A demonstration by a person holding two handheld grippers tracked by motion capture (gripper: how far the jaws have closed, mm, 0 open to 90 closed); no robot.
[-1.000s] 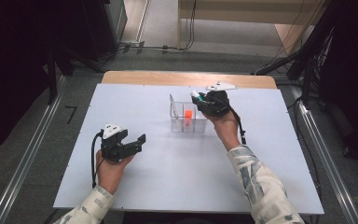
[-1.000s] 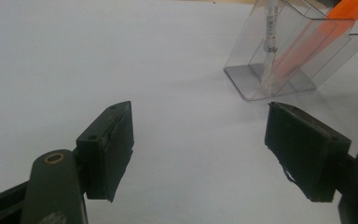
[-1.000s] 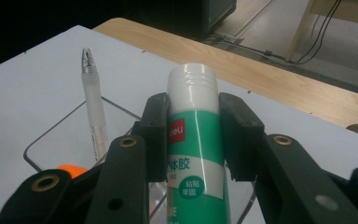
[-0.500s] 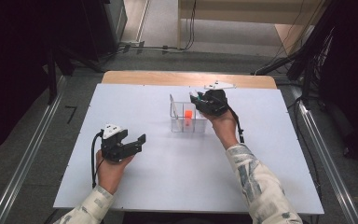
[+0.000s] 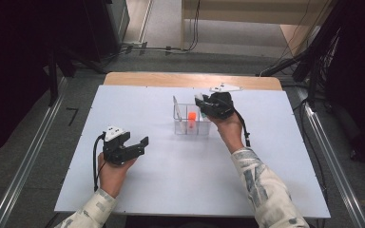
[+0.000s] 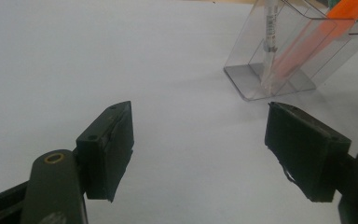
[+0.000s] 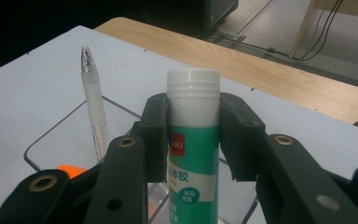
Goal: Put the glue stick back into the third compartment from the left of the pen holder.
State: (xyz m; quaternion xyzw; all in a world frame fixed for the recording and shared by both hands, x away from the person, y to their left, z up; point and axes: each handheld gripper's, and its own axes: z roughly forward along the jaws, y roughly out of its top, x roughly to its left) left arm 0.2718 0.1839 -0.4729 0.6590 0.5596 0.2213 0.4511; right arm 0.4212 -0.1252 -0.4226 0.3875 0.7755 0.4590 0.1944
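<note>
Two grippers on white tabletop (image 5: 180, 190). Little differs from half a second ago: right gripper (image 5: 204, 105) has stayed at the right end of the clear organizer (image 5: 190, 124), far centre, maybe shifted slightly left; left gripper (image 5: 140, 144) unchanged, near left, well apart from organizer. Right gripper (image 7: 193, 135) is clamped on a glue stick (image 7: 193, 144), upright, white cap up, green-and-white label, directly above the organizer's (image 7: 60, 140) open top. Label shows a small logo, Chinese characters "体胶" and partial letters "CK"; the rest is hidden by the jaws. Left gripper (image 6: 198, 147) jaws wide apart, nothing between them. Organizer (image 6: 289, 51) holds a white pen (image 7: 94, 109) and an orange marker (image 6: 317, 39), both leaning.
</note>
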